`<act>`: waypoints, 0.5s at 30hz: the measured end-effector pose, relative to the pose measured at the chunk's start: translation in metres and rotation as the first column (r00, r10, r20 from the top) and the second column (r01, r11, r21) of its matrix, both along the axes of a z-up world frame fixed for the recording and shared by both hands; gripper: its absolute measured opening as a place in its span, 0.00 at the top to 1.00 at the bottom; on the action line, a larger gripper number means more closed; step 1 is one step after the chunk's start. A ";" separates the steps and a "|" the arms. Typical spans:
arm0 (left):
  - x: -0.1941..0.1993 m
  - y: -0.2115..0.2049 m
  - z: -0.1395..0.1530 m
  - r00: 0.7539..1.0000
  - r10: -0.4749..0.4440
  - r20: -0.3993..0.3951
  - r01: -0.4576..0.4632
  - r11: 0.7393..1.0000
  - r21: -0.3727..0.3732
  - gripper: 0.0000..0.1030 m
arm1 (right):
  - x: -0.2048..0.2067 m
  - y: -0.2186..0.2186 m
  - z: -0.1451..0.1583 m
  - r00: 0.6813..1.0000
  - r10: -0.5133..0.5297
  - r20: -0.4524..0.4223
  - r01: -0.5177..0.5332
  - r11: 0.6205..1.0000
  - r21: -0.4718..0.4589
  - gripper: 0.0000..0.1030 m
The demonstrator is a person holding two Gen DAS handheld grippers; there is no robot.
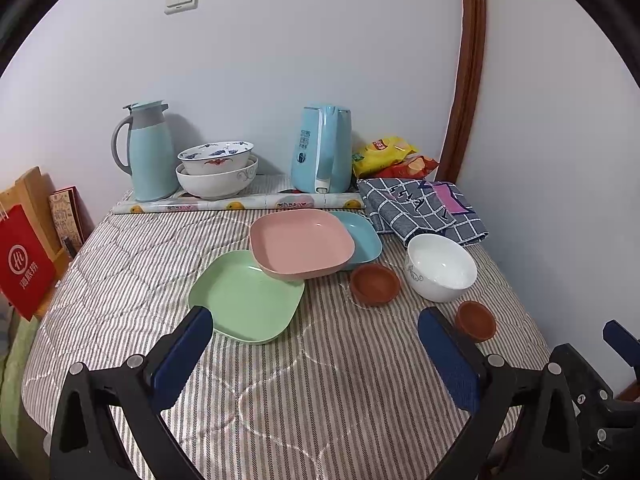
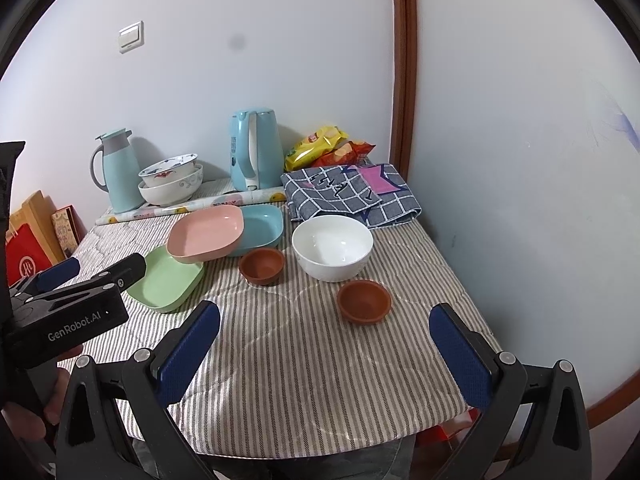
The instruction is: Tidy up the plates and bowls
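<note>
A green plate [image 1: 244, 300] [image 2: 166, 280] lies on the striped table. A pink plate [image 1: 300, 242] [image 2: 206, 232] rests tilted on the green plate and on a blue plate [image 1: 364, 236] [image 2: 260, 226]. A white bowl [image 1: 442, 266] [image 2: 332, 246] and two small brown bowls, one farther [image 1: 375, 283] [image 2: 262, 266] and one nearer [image 1: 475, 320] [image 2: 363, 300], stand to the right. My left gripper [image 1: 316, 328] [image 2: 96, 272] is open and empty, just before the green plate. My right gripper [image 2: 324, 324] is open and empty, just before the nearer brown bowl.
At the back stand a thermos [image 1: 148, 152], two stacked patterned bowls [image 1: 218, 168], a blue kettle [image 1: 322, 148], snack bags [image 1: 384, 154], a rolled sheet [image 1: 240, 204] and a folded checked cloth [image 1: 420, 206]. A wall runs along the right. A red bag [image 1: 22, 260] stands left.
</note>
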State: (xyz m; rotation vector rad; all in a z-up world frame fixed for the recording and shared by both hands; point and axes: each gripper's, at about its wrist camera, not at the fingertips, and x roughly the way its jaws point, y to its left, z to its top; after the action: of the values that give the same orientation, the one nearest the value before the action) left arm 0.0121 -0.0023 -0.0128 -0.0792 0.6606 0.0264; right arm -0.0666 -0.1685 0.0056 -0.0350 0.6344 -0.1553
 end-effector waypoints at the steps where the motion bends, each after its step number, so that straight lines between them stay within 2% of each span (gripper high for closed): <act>1: 0.001 -0.001 0.000 1.000 0.001 -0.001 -0.001 1.000 0.001 0.00 | 0.000 0.000 0.000 1.000 0.000 0.002 0.000 1.000 0.003 0.00; 15: 0.000 -0.002 0.000 1.000 -0.001 0.003 0.001 1.000 -0.002 0.00 | -0.003 -0.002 0.003 1.000 -0.010 0.009 0.010 1.000 0.010 0.00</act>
State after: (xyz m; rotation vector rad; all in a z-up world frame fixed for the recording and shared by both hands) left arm 0.0119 -0.0045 -0.0126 -0.0813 0.6580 0.0249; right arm -0.0694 -0.1708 0.0088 -0.0217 0.6265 -0.1615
